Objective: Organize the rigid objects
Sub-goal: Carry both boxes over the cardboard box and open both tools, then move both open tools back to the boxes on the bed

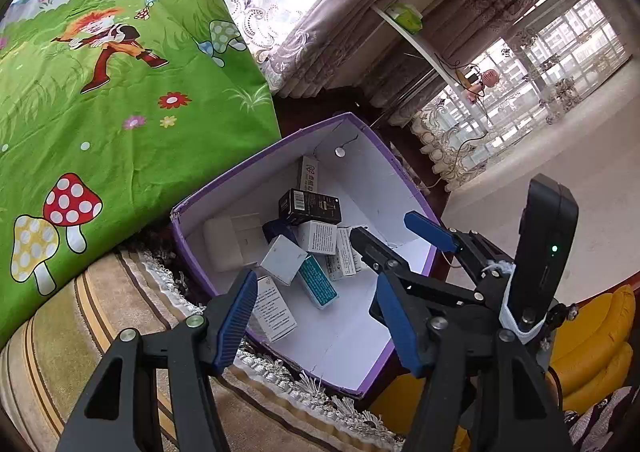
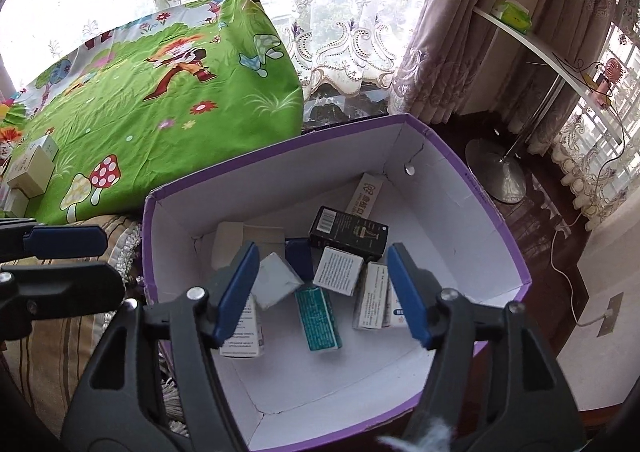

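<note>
Above a purple cardboard box (image 1: 404,180), in the left wrist view, the left hand-held gripper (image 1: 318,316) hangs with its blue pads apart and nothing between them. Within the box lies a heap of small cartons: a black carton (image 1: 310,207) toward twelve o'clock of the pile, a teal carton (image 1: 318,286) toward six, and a flat white case (image 1: 232,244) at nine. At three o'clock of the frame the right hand-held gripper (image 1: 384,230) reaches over the box rim, its pads also parted and empty. A green cartoon-print cloth (image 1: 120,112) fills ten o'clock; a striped, fringed rug (image 1: 80,324) lies beneath.

Over the same box (image 2: 496,212), in the right wrist view, the right hand-held gripper (image 2: 322,292) stands spread, clamped on nothing, the teal carton (image 2: 318,318) lying loose below its gap. The black carton (image 2: 348,232) rests toward twelve o'clock. At nine o'clock the left hand-held gripper (image 2: 66,252) shows only in part.

Judging by the pile, most of the sorting looks done, though the cartons lie jumbled rather than aligned. A few pale boxes (image 2: 32,168) sit on the cloth at nine o'clock, seemingly yet to be collected. Carton lettering is too small to read, the lower cartons are partly covered by others, and the left edge cuts off any boxes beyond.
</note>
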The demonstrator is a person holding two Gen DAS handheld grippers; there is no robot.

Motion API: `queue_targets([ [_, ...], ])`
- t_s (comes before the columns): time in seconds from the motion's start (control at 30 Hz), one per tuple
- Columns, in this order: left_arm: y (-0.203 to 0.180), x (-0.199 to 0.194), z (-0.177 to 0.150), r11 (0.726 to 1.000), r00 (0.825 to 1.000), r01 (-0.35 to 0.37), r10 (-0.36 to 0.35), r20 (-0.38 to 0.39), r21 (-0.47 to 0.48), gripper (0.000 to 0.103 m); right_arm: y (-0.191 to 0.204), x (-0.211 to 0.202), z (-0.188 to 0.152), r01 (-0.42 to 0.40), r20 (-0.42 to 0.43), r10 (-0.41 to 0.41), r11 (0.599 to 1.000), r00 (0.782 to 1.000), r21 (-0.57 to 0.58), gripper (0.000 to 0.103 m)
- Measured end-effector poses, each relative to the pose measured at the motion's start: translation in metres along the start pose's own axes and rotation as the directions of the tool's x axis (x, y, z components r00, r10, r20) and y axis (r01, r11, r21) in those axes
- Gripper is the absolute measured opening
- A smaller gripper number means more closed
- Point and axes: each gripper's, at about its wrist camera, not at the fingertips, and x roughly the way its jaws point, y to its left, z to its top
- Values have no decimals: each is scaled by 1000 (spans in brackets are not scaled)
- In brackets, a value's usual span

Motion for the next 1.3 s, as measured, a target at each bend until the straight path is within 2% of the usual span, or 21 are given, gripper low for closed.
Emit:
queue_targets([
  [0.3, -1, -11, -2, 1000, 1000, -2, 2, 23, 4, 64, 12, -10, 2, -14, 19, 14, 1000, 1000, -25, 72],
  [0.53, 7, -22, -2, 1000, 999, -14, 15, 46, -14, 63, 20, -25, 7, -23, 68, 26, 998, 997, -50, 74],
  [0.77, 15, -35, -7, 999, 997, -24, 26, 71, -33, 64, 26, -30, 11, -33, 67, 37, 998, 997, -61, 74],
  [1.03, 36, -57, -18, 995, 993, -48, 57, 103, -83, 64, 34, -33, 14, -62, 64, 66, 996, 996, -66, 77],
  [1.3, 82, -95, -34, 976, 981, -89, 120, 150, -201, 64, 67, -34, 23, -112, 59, 120, 985, 991, -132, 79],
])
